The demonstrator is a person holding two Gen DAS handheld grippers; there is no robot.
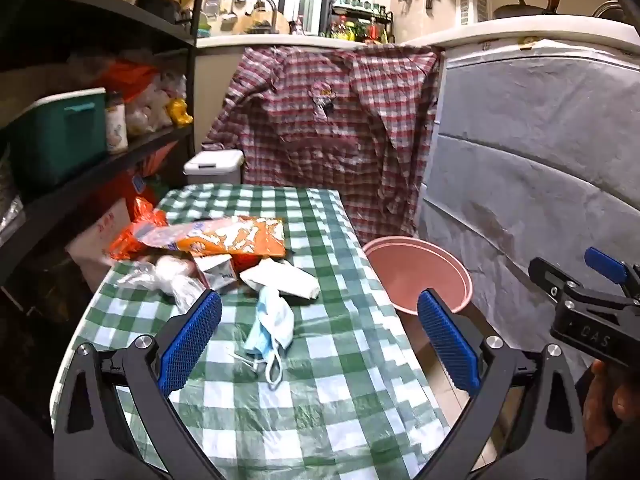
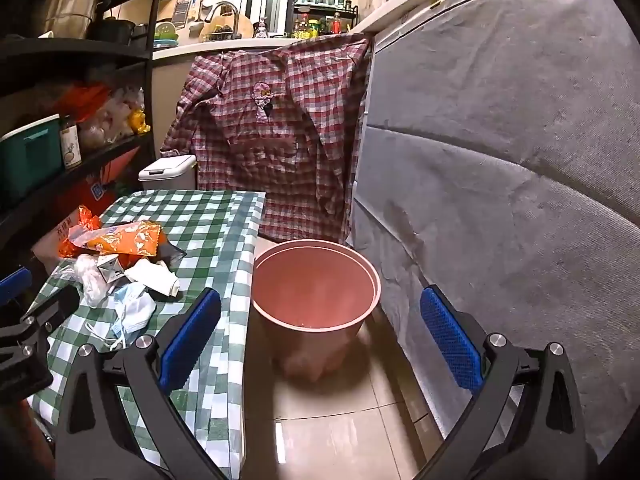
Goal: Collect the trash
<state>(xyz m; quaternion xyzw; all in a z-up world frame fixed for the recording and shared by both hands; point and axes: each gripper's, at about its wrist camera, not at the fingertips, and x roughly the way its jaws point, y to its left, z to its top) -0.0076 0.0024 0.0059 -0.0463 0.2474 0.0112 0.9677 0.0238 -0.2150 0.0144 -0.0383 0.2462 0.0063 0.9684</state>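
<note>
Trash lies on the green checked table (image 1: 328, 392): a crumpled blue face mask (image 1: 271, 320), a white wrapper (image 1: 286, 278), an orange snack bag (image 1: 236, 237), a small carton (image 1: 219, 274) and clear plastic (image 1: 172, 280). My left gripper (image 1: 318, 340) hovers open over the near part of the table, just short of the mask. A pink bucket (image 2: 316, 280) stands on the floor right of the table. My right gripper (image 2: 320, 340) is open above the floor in front of the bucket, nothing between its fingers. The mask (image 2: 134, 310) shows at its left.
A black shelf rack (image 1: 100, 160) with a teal box (image 1: 60, 136) stands left of the table. A plaid shirt (image 1: 328, 120) hangs behind it, beside a white lidded bin (image 1: 214, 166). A grey covered wall (image 2: 500, 160) runs along the right. Tiled floor (image 2: 340, 432) lies below.
</note>
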